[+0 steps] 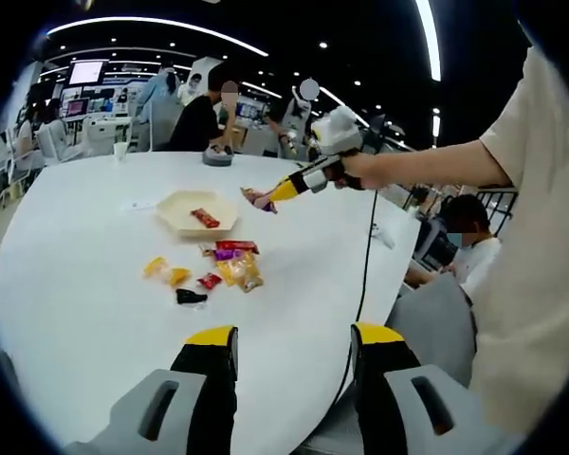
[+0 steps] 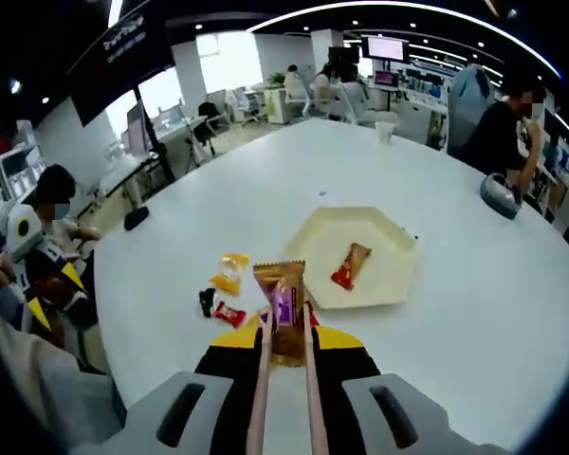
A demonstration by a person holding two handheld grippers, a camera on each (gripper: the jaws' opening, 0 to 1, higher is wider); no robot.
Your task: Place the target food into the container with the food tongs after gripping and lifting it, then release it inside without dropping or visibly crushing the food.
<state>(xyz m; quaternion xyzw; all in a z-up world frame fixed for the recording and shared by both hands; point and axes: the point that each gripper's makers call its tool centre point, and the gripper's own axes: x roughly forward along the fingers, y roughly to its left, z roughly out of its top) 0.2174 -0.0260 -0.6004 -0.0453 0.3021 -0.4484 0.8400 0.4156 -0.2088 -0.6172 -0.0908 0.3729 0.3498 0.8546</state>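
Left gripper view sits back at your table (image 1: 95, 313) edge, facing across it. Right gripper view hangs nearer, looking down. Both share the tray (image 1: 175, 216) (image 2: 313, 242).

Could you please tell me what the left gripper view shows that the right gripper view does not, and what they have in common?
The left gripper view alone shows the left gripper with its jaws apart and nothing between them, the person's forearm holding the right gripper, and a cable trailing across the table.

The right gripper view alone shows, close up, the tongs pinching a brown snack packet.

Both show the white table, the cream tray holding one red packet, and loose sweets beside it.
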